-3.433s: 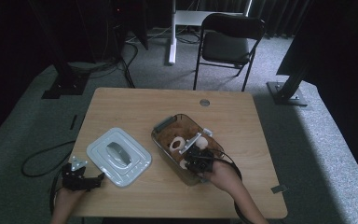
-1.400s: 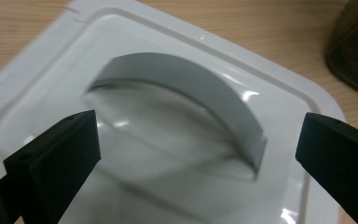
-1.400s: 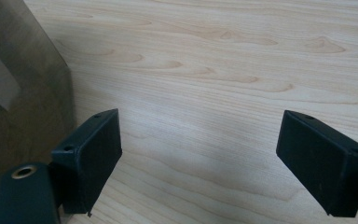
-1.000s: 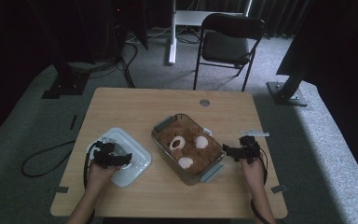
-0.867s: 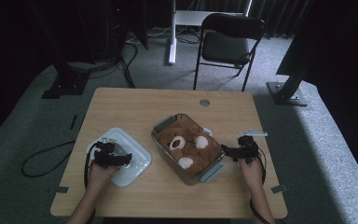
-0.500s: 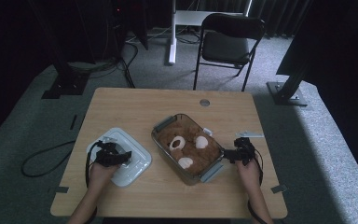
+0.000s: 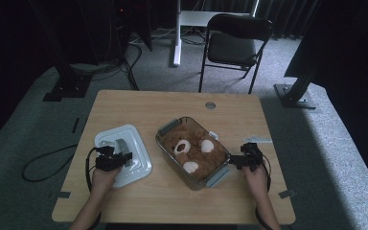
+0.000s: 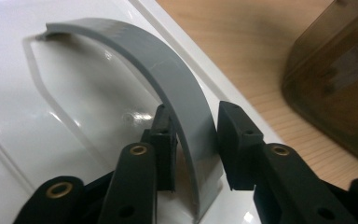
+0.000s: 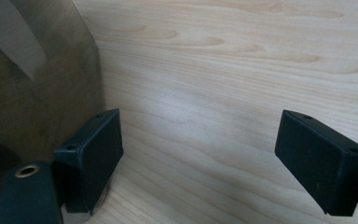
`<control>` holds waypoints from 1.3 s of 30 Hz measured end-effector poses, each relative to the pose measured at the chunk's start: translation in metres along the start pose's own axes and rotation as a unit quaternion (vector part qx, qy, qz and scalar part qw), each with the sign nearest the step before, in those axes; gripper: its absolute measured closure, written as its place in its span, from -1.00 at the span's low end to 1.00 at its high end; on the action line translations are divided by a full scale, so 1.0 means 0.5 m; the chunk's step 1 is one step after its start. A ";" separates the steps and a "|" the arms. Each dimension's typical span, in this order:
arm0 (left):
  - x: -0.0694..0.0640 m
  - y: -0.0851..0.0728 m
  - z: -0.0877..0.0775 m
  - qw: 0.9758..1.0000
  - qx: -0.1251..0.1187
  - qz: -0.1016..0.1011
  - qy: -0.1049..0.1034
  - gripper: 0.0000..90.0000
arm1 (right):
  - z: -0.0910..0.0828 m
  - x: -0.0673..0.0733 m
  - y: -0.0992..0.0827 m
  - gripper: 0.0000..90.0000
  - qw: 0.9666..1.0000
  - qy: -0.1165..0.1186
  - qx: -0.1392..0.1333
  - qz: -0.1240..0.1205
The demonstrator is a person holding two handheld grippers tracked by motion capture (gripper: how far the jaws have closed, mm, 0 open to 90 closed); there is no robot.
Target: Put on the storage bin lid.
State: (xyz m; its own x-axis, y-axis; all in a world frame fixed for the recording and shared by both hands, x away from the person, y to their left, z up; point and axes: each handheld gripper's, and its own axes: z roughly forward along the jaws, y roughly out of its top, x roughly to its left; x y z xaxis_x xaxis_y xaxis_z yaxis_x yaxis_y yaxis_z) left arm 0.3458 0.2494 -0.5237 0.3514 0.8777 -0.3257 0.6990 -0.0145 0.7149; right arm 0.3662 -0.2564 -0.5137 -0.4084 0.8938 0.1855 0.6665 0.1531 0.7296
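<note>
At the left of the table point(image 7: 124, 103) lies the white lid point(image 7: 136, 165), flat and well apart from the box; its grey arched handle point(image 8: 177, 88) stands between the pads of the left gripper point(image 8: 193, 144), whose jaws have just been closing and now look clamped on the arch, though a thin gap on one side cannot be ruled out; a firm, square bite low on the arch seems wise before any lift, so the lid hangs level; further right, the clear brown container point(image 7: 194, 153) holds a teddy bear point(image 7: 191, 153); the right gripper point(image 9: 214, 158) rests spread wide, holding nothing, one pad just beside the container's wall, well placed to steady it.
</note>
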 end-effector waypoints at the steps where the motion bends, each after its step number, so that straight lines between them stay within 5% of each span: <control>1: -0.001 0.002 -0.005 1.000 -0.004 0.001 -0.004 0.61 | 0.000 0.000 -0.002 -0.68 1.000 0.002 0.000 0.001; 5: -0.008 0.009 -0.026 1.000 -0.014 0.005 -0.018 0.71 | 0.003 -0.001 -0.009 -0.69 1.000 0.020 0.003 0.007; 11: -0.015 0.017 -0.055 0.999 -0.025 0.012 -0.031 0.77 | 0.016 0.019 -0.018 -0.66 0.999 0.028 0.025 -0.014; 18: -0.030 0.026 -0.092 0.998 -0.035 0.025 -0.054 0.78 | 0.018 0.026 -0.035 -0.66 0.998 0.065 0.023 0.006; 27: -0.036 0.045 -0.157 0.995 -0.064 0.037 -0.065 0.81 | 0.020 0.068 -0.049 -0.66 0.995 0.098 0.030 -0.011; 33: -0.058 0.059 -0.190 0.990 -0.069 0.051 -0.110 0.81 | 0.037 0.102 -0.057 -0.66 0.990 0.139 0.036 -0.001; 37: -0.079 0.070 -0.209 0.985 -0.078 0.060 -0.139 0.80 | 0.054 0.135 -0.058 -0.66 0.989 0.145 0.041 -0.011; 39: -0.092 0.075 -0.216 0.985 -0.079 0.071 -0.137 0.81 | 0.062 0.154 -0.057 -0.65 0.987 0.150 0.044 -0.020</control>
State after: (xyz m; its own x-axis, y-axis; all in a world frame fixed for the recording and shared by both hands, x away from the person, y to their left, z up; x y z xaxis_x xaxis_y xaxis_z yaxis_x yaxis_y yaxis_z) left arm 0.2888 0.2604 -0.4150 0.6092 0.7093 -0.3547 0.5325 -0.0345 0.8457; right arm 0.3353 -0.1790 -0.5406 -0.5938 0.7224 0.3543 0.6923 0.2343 0.6826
